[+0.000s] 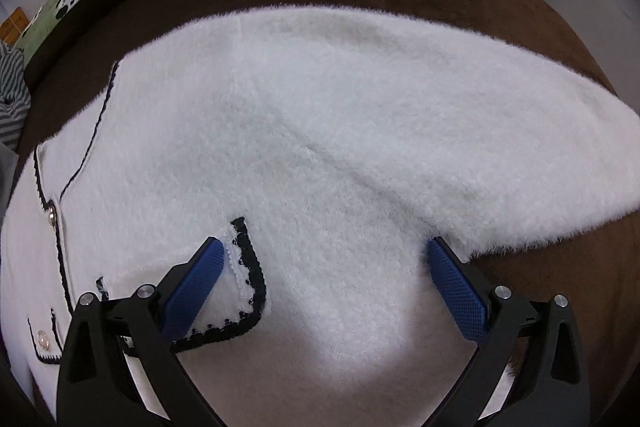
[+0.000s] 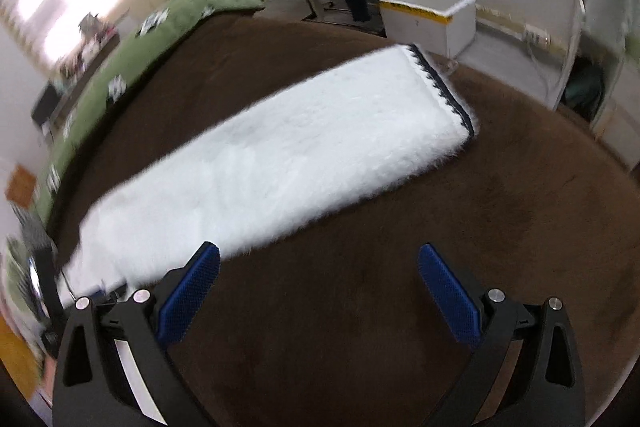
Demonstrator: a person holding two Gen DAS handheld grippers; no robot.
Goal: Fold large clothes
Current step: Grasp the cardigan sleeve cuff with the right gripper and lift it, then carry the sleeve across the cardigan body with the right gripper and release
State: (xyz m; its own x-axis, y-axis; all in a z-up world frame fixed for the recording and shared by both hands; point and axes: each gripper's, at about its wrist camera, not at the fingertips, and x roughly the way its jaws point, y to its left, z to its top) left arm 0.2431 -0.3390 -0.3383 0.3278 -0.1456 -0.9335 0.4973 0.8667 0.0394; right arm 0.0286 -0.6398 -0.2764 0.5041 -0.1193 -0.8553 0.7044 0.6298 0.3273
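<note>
Blanket: brown blanket (image 2: pixel 500 227) covers the work surface.
Cardigan: white fluffy cardigan (image 1: pixel 320 131) lies flat; one cuff folded across the body, the other sleeve (image 2: pixel 280 155) stretched out.
Left gripper (image 1: pixel 324 267): wide, empty, over the folded cuff (image 1: pixel 250 279).
Right gripper (image 2: pixel 320 263): wide, empty, near the sleeve.
Advice: pinch the far cuff (image 2: pixel 444 83) fully, carry it across flat.

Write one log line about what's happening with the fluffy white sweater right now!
left tool: open, over white sweater | right tool: open, over brown blanket | sleeve: spread out
</note>
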